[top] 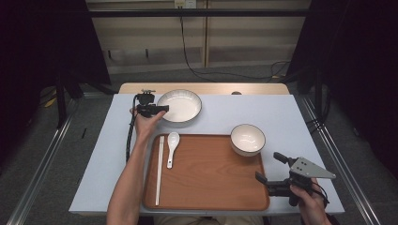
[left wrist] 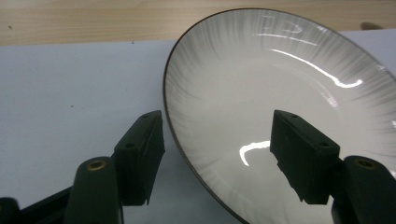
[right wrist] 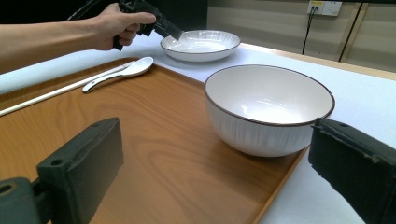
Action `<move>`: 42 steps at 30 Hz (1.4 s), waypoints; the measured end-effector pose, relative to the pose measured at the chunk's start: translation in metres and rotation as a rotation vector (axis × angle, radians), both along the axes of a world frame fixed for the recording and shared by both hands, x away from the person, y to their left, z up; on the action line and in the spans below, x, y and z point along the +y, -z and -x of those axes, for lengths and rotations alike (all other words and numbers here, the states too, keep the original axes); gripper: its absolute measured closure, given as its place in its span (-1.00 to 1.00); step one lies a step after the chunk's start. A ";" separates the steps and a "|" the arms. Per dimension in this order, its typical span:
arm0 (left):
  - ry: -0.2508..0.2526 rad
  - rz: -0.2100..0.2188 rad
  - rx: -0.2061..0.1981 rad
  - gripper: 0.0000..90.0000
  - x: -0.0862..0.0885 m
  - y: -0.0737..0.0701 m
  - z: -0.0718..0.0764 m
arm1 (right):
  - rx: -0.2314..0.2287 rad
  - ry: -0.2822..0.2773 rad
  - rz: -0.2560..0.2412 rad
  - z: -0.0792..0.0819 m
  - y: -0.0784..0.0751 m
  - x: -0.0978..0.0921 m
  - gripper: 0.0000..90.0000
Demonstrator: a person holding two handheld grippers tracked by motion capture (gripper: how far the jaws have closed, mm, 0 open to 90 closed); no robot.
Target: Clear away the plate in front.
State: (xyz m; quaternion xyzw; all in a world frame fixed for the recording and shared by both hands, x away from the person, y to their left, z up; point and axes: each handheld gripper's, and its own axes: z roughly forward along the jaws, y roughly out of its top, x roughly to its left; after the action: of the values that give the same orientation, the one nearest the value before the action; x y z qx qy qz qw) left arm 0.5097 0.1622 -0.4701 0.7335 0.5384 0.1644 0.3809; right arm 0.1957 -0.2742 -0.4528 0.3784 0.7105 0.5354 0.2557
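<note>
High view is showing the left gripper (top: 162,108) reaching to the near-left rim of the shallow plate (top: 180,106), which is sitting on the white table (top: 281,112) just beyond the wooden tray (top: 211,178). Its jaws are standing wide, one over the plate and one outside the rim, not closing on it. The right gripper (top: 271,168) is hovering wide apart at the tray's right corner, near the bowl (top: 248,138). A spoon (top: 172,146) and chopsticks (top: 160,168) are lying on the tray.
</note>
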 end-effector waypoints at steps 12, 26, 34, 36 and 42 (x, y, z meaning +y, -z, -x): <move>-0.026 0.098 0.070 0.17 0.004 0.016 -0.006 | 0.009 0.000 -0.003 0.000 0.001 -0.001 -0.94; -0.060 0.165 0.105 0.43 0.012 0.020 -0.010 | -0.006 0.000 0.014 -0.001 0.000 0.000 -0.94; -0.126 0.266 0.145 0.60 0.017 0.021 -0.013 | -0.001 0.001 0.013 -0.001 0.001 -0.001 -0.94; -0.134 0.341 0.174 0.67 0.023 0.025 -0.017 | -0.004 0.004 0.017 -0.001 0.001 -0.001 -0.94; -0.140 0.366 0.183 0.62 0.022 0.026 -0.022 | -0.003 0.016 0.017 -0.001 0.001 -0.003 -0.94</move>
State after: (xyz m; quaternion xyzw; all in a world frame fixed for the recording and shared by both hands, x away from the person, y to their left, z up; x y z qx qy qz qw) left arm 0.5313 0.1843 -0.4957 0.6248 0.6412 0.0226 0.4451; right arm 0.1971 -0.2772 -0.4535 0.3810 0.7116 0.5277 0.2646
